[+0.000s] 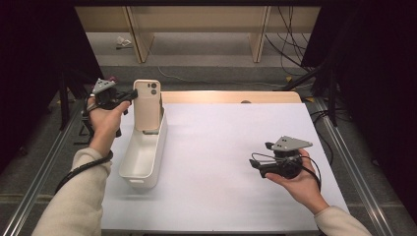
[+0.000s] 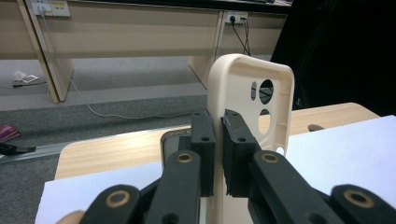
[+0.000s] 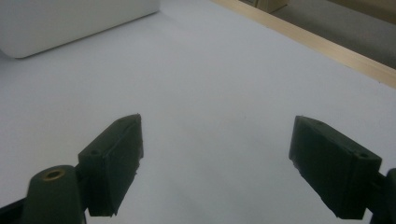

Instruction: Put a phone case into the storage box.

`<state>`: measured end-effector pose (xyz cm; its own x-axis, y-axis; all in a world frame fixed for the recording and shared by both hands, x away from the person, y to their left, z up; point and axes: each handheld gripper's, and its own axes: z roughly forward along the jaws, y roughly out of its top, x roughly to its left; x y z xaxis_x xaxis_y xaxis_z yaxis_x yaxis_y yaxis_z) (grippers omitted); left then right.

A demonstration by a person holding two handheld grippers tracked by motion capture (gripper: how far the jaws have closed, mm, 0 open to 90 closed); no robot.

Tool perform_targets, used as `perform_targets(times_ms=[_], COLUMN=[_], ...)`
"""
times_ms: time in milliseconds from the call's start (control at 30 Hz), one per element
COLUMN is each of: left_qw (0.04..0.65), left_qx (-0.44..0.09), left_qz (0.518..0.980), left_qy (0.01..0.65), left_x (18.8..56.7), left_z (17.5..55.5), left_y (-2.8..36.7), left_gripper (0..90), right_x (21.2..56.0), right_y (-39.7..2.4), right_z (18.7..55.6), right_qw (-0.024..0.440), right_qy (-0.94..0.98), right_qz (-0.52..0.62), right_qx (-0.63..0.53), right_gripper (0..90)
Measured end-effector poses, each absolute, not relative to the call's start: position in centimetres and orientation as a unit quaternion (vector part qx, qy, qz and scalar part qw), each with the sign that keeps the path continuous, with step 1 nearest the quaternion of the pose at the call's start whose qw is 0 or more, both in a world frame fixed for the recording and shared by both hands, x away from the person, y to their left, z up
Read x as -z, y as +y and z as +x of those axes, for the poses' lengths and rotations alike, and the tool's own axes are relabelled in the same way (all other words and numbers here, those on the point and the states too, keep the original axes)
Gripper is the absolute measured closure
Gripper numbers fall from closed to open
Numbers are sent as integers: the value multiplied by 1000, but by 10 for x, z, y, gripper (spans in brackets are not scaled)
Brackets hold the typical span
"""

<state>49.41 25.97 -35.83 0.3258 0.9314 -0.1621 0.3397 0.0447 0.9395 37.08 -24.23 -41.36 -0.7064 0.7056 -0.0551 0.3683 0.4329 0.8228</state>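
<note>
the left gripper [image 2: 218, 135] pinches the cream phone case [image 2: 243, 93] upright; the right gripper [image 3: 215, 163] rests spread wide, empty.

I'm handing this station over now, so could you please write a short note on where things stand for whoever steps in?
Left gripper: shut on the side edge of the beige phone case, holding it upright over the far end of the white bin.
Right gripper: open, holding nothing, above bare white table on the right.
A dark phone sits just behind the case; whether it is in the bin is hard to tell.
Done: case gripped.
Left: probably setting the case into the bin and letting go.
</note>
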Motion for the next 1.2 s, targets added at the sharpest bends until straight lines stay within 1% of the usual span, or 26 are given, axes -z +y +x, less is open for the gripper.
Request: perform_targets(times_ms=[567,1200], left_qw=[507,502], left_qx=[-268,-256], left_qz=[631,631], left_qy=[523,533], left_x=[384,401], left_z=[501,508], left_y=[265,265], left_gripper=[839,836], right_x=[414,414], right_y=[-243,-243], right_z=[371,371], right_qw=[201,201], right_qy=[822,822], right_qz=[326,325], right_qx=[-421,-421], right_gripper=[185,186])
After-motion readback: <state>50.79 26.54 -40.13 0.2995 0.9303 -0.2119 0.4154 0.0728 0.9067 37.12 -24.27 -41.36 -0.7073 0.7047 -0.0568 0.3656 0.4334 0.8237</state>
